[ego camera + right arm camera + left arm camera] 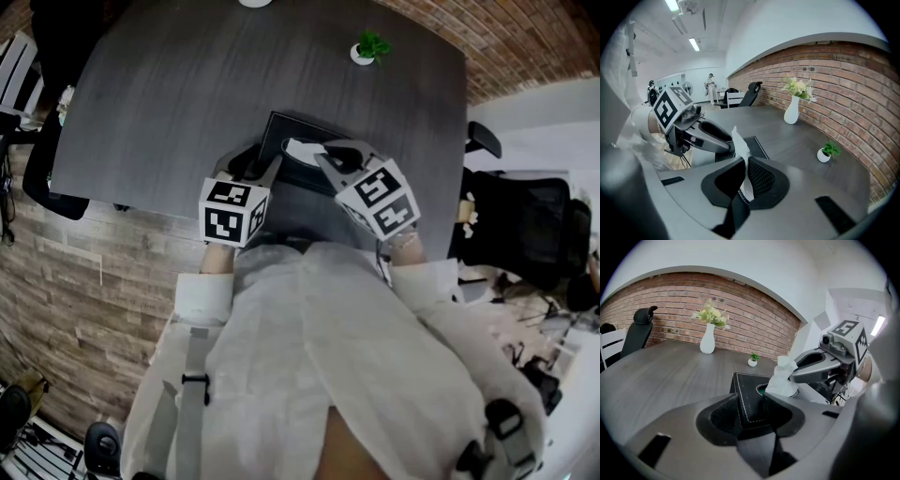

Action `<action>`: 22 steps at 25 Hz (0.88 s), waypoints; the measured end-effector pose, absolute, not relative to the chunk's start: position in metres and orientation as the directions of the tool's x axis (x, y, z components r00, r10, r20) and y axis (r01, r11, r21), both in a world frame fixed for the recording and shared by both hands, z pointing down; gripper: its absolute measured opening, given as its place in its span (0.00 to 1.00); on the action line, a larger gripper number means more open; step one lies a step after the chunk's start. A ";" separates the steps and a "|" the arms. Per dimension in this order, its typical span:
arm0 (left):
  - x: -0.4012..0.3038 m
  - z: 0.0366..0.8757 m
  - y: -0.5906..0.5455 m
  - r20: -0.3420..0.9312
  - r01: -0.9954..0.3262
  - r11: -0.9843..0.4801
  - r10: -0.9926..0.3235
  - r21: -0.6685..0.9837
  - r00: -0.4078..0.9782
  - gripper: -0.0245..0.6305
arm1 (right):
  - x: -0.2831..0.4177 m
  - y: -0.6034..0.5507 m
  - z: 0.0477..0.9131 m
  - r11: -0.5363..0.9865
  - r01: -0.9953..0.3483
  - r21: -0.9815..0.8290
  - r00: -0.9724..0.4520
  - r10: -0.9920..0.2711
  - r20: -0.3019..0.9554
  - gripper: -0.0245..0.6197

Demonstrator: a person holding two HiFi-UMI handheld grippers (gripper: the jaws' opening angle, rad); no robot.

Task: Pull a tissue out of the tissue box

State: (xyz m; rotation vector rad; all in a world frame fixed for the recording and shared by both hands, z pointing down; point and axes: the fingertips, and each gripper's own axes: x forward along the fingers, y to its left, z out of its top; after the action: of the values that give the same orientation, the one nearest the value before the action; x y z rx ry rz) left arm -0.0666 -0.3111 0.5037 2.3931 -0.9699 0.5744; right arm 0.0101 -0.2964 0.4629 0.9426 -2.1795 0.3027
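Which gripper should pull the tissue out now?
Right: the right gripper is shut on the tissue, while the left gripper clamps the box corner and can steady it.

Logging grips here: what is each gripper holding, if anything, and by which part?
The right gripper pinches the tissue partway up, its tip sticking out above the jaws. The left gripper clamps the tissue box by its near corner.

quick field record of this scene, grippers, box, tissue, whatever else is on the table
left gripper: clamped on a corner of the tissue box
right gripper: pinching the tissue
tissue: white, standing up from the box opening
table: dark, wood grain
also on table: small potted plant, white vase with flowers
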 end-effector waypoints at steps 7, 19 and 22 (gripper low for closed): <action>-0.066 0.503 -0.311 0.540 -0.729 -0.625 -0.526 0.278 0.657 0.27 | 0.016 -0.300 0.463 0.698 -0.715 0.049 -0.474 -0.535 0.700 0.06; -0.065 0.503 -0.311 0.537 -0.726 -0.638 -0.530 0.257 0.656 0.27 | 0.020 -0.305 0.456 0.692 -0.721 0.020 -0.495 -0.535 0.684 0.06; -0.065 0.502 -0.312 0.534 -0.728 -0.635 -0.533 0.260 0.656 0.27 | 0.019 -0.307 0.453 0.699 -0.715 0.016 -0.504 -0.531 0.682 0.06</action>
State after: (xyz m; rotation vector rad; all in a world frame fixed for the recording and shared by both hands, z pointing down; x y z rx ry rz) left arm -0.0653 -0.3117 0.5021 2.4167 -0.9841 0.5742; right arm 0.0186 -0.3073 0.4525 0.9463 -2.2285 0.3522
